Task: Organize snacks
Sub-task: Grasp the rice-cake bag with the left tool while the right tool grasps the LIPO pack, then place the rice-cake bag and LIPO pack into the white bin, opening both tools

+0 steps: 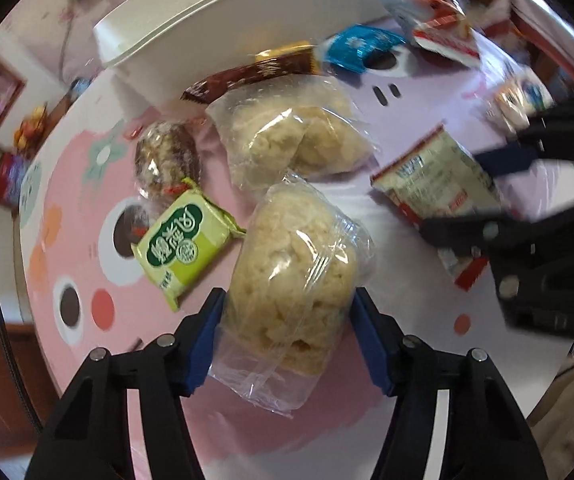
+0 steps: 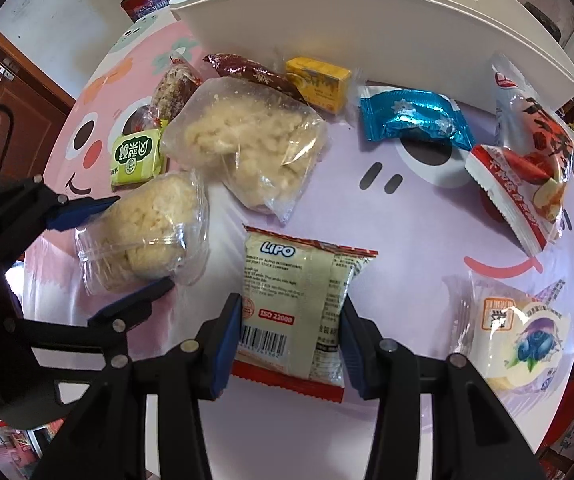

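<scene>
Clear crinkly plastic w/ lumpy beige puffed cake (image 1: 293, 276) sits clamped in left gripper (image 1: 287, 336). Right gripper (image 2: 291, 336) pinches flat Lipo packet (image 2: 299, 304), table centre. White bin (image 2: 367, 20) at 12 o'clock. Only right view shows blueberry pack (image 2: 523, 336), 4 o'clock.

Pink-and-lilac cartoon-face tablecloth (image 2: 367, 216), lime-green packet (image 2: 137, 156), shiny blue wrapper (image 2: 411, 118), yellow box (image 2: 321, 82), white bin (image 2: 367, 28)
</scene>
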`<state>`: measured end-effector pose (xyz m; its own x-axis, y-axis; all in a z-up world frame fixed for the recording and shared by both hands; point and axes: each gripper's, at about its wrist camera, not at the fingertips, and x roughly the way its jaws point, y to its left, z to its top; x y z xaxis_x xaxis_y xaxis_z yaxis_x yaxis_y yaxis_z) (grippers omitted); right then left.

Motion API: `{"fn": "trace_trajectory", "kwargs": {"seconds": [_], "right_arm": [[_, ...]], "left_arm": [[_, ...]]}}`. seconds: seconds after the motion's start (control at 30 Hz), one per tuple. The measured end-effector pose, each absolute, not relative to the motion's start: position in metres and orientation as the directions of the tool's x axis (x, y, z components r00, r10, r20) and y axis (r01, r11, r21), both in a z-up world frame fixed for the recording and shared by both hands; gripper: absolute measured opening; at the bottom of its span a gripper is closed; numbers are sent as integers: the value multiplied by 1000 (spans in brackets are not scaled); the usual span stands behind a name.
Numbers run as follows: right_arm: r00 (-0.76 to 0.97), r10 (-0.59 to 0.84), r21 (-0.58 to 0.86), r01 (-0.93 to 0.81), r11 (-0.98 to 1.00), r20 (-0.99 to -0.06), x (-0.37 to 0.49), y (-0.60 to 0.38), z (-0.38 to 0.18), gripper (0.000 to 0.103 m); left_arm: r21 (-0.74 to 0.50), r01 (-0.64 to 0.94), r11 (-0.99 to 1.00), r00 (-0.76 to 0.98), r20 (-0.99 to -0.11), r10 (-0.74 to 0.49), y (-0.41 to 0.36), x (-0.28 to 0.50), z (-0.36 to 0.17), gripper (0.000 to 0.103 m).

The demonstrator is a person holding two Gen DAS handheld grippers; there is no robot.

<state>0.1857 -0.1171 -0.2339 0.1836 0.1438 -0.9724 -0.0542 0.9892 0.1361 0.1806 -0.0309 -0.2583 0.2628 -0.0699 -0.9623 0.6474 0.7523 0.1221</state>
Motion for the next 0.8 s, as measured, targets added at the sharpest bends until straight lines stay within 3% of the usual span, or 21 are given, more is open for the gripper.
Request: {"fn": "trace_trajectory", "kwargs": {"seconds": [0.3, 0.8], "right_arm": [[208, 184, 173, -69, 982, -961, 165, -120, -218, 46], [400, 221, 230, -26, 973, -890, 159, -166, -120, 46]], "left_arm": [[82, 493, 866, 278, -958, -68, -25, 163, -242, 57], [49, 332, 942, 435, -894, -107, -32, 171, -118, 57]]}}
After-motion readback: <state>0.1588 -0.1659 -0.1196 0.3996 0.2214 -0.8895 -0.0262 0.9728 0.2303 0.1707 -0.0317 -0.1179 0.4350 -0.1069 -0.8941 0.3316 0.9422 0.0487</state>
